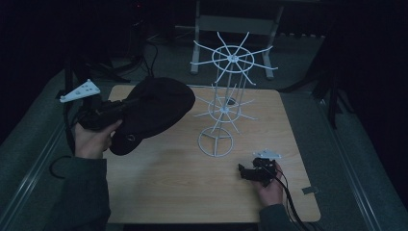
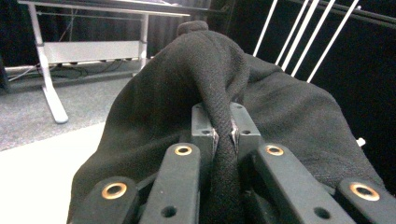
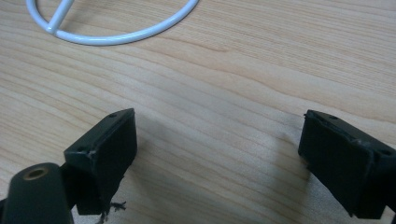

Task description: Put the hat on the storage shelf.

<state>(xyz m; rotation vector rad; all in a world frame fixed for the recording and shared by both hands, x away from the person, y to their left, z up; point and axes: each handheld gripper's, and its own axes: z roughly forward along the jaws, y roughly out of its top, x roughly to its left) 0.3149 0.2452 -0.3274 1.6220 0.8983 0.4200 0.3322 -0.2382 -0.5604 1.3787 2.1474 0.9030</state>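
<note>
A soft black knit hat (image 1: 151, 113) hangs lifted above the wooden table's (image 1: 168, 192) left side, just beside the white wire rack (image 1: 223, 103). Bare tabletop lies open in front. The left gripper (image 2: 223, 135) is clamped on a hat fold; the right gripper (image 1: 248, 171), jaws wide apart, rests empty near the right edge.

The high view looks forward and down over the whole worktop (image 1: 192, 192), while the right gripper view sits close above it, sharing the white rack's base ring (image 3: 116, 35).
</note>
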